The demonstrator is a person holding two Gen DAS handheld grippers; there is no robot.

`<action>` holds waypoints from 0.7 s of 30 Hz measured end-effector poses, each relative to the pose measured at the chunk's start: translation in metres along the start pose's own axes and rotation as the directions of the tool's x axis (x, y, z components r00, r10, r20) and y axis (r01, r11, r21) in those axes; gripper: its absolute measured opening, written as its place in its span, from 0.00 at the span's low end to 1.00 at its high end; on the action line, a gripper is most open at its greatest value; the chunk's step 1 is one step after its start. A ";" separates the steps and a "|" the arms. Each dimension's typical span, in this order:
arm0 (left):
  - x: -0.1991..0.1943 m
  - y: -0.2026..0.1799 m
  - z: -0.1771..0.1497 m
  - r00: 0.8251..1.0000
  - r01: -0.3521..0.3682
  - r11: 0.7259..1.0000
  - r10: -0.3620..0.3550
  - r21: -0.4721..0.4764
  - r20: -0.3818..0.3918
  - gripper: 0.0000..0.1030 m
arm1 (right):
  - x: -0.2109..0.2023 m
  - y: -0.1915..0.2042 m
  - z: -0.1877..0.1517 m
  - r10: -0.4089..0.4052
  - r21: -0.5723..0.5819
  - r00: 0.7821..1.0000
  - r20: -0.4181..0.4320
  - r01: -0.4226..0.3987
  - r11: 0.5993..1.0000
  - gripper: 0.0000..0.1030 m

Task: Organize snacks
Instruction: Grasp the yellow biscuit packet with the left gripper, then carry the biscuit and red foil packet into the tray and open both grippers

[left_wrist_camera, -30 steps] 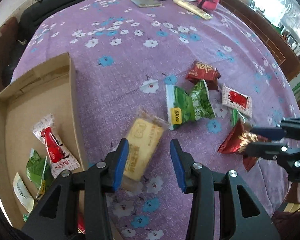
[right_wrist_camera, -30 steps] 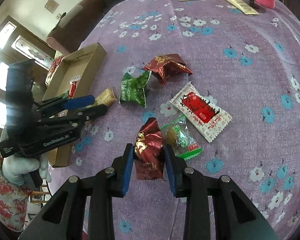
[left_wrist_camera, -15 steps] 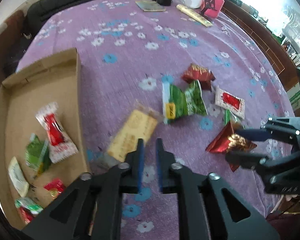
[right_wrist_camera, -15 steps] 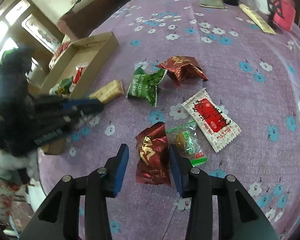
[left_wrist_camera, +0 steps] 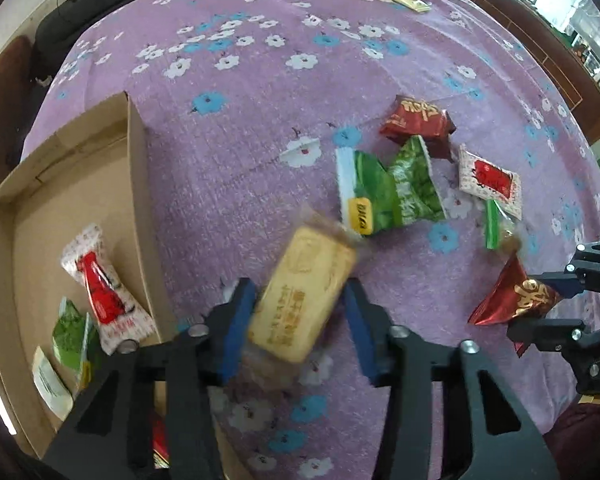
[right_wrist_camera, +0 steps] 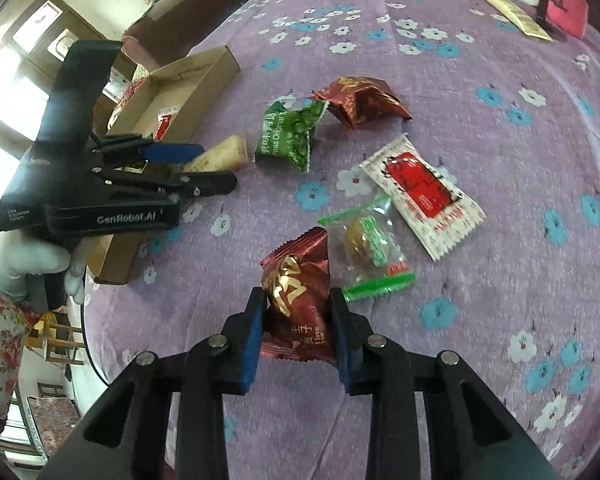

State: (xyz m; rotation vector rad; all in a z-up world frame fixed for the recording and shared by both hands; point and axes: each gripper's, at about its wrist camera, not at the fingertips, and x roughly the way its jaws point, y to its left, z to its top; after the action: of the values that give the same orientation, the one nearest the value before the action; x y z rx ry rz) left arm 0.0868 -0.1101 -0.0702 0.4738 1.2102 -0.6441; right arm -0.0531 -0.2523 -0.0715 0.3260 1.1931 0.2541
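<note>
Purple flowered cloth covered the bench (left_wrist_camera: 259,92), cardboard box (left_wrist_camera: 137,168) on its left side. The left hand-held gripper (left_wrist_camera: 300,320) had its blue pads against a yellow biscuit packet (left_wrist_camera: 304,300), looking lifted, though blur hid how firm the grip was. The right hand-held gripper (right_wrist_camera: 297,324) was pinched on a dark red snack pouch (right_wrist_camera: 297,296). My take: carry the biscuit over the box wall before letting go, and keep the squeeze light so it doesn't crumble. Left view showed the snacks already in the box; right view showed only a sliver of those, but gave the gloved hand (right_wrist_camera: 27,260) and the loose green pea bag (right_wrist_camera: 289,132).
</note>
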 end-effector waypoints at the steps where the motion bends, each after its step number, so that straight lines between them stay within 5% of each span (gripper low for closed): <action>1: -0.001 -0.003 -0.002 1.000 -0.003 1.000 0.003 -0.003 0.004 0.39 | -0.002 -0.001 -0.001 0.004 0.002 1.000 0.002 -0.004 1.000 0.29; 14: -0.054 0.006 -0.041 0.984 0.108 0.959 -0.066 -0.263 0.165 0.37 | -0.031 -0.010 -0.005 0.056 0.003 0.997 0.043 -0.056 0.998 0.29; 21: -0.101 0.061 -0.066 0.979 0.046 0.922 0.035 -0.385 0.199 0.37 | -0.018 0.013 0.022 0.192 0.049 0.980 0.048 -0.194 0.980 0.29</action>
State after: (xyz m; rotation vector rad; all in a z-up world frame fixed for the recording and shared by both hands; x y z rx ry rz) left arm 0.0604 -0.0021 0.0063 0.0677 1.1092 -0.4287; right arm -0.0391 -0.2498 -0.0435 0.4928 1.1280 0.3827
